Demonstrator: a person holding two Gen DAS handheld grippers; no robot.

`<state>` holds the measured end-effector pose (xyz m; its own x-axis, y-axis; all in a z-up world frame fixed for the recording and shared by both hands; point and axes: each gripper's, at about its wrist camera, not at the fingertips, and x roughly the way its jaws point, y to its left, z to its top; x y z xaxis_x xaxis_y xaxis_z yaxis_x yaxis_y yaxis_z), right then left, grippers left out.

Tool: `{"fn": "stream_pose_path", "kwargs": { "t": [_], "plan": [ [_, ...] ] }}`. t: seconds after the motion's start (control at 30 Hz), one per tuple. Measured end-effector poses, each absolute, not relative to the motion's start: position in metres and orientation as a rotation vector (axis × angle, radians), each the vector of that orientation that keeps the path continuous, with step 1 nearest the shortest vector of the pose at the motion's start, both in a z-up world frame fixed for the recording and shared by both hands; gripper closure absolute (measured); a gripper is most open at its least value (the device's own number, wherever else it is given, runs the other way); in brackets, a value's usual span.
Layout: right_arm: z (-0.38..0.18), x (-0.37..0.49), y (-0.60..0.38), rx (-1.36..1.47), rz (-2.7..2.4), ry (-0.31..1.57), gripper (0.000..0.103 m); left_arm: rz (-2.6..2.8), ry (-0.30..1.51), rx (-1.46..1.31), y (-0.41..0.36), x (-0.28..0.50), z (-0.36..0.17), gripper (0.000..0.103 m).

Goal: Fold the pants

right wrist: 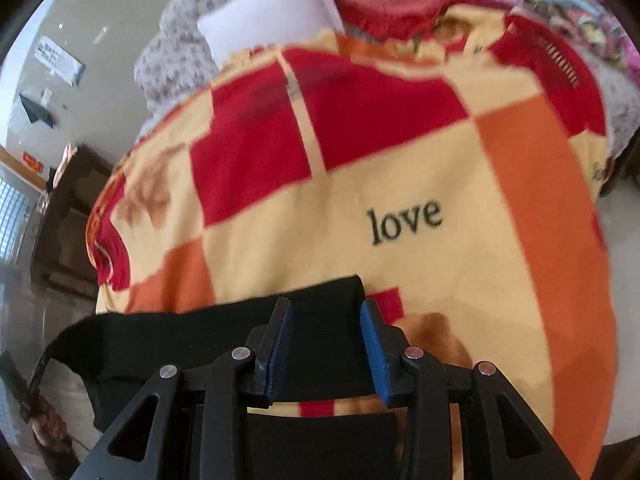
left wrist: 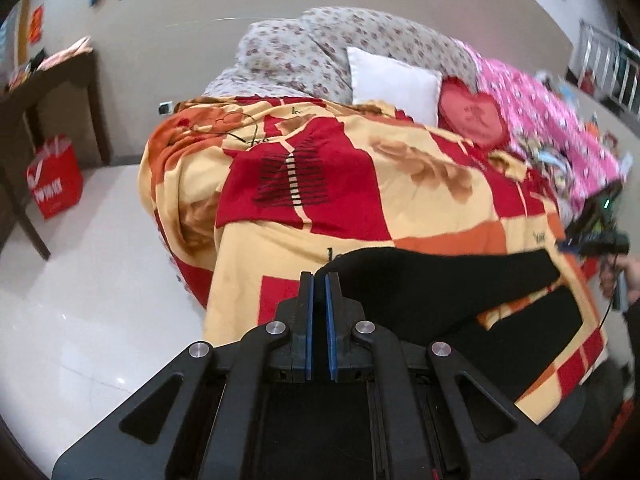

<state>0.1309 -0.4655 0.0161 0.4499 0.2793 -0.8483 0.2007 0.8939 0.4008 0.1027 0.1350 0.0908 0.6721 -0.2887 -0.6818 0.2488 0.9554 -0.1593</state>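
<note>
Fingers (left wrist: pixel 319 284) of the left gripper pinch black pants (left wrist: pixel 440 276); right fingers (right wrist: pixel 370 332) stand apart above them.

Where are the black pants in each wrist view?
Left wrist: the pants run from the shut left gripper rightward across the lower right.
Right wrist: pants span the lower left, under the right gripper.
Shared landmark: the white pillow, near the top in both.
</note>
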Motion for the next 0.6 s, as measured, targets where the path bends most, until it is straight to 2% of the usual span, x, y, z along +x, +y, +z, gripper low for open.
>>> {"fn": "stream_pose_path", "kwargs": {
  "t": [0.27,0.37,0.4,0.5,0.6],
  "plan": [
    [-0.005,0.148,-0.466,0.457,0.028,1.117,0.069,-0.279,0.771,-0.084,0.14,0.103,0.092,0.099],
    [-0.009,0.15,-0.469,0.443,0.035,1.138,0.074,-0.273,0.779,-0.087,0.142,0.105,0.088,0.099],
    [-0.01,0.149,-0.468,0.443,0.054,1.142,0.076,-0.27,0.781,-0.089,0.142,0.106,0.087,0.099],
    [-0.011,0.151,-0.464,0.406,0.088,1.139,0.097,-0.279,0.792,-0.107,0.142,0.108,0.083,0.099],
    [-0.001,0.148,-0.463,0.389,0.129,1.091,0.101,-0.277,0.796,-0.1,0.14,0.11,0.079,0.099]
  ]
}}
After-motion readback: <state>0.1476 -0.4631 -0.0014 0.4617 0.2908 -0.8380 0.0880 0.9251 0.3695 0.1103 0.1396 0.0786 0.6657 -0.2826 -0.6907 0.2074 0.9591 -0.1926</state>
